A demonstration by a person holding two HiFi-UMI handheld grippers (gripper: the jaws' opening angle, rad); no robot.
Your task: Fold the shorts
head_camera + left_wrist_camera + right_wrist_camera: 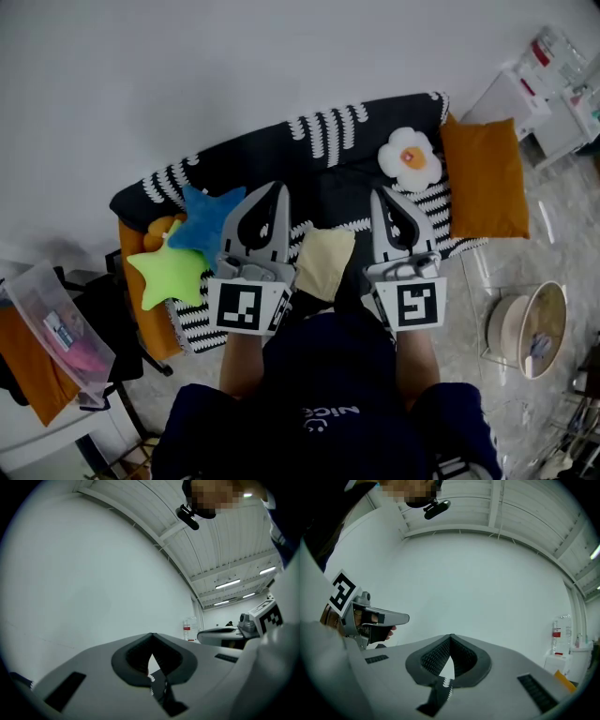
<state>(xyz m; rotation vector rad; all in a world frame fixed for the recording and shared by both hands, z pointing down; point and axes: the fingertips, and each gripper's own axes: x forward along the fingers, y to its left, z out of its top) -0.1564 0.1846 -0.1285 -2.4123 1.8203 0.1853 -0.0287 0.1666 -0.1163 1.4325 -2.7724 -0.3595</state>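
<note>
Between the left gripper (277, 190) and the right gripper (379, 194), lower than the fingers (433, 660), a pale yellow cloth (324, 261) that we take for the shorts lies on the sofa's striped throw (281, 150). Both pairs of fingers are pressed together on nothing and aimed at the bare wall (93, 573). If we descend like this we risk bunching the fabric, pinching the throw with it, or knocking the blue star cushion (208, 217) just left of the left fingers.

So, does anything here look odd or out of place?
Nothing looks spilled or broken. The one odd thing is that the pale shorts lie untouched on the sofa, while the left gripper and right gripper are held over it with jaws shut on nothing.
</note>
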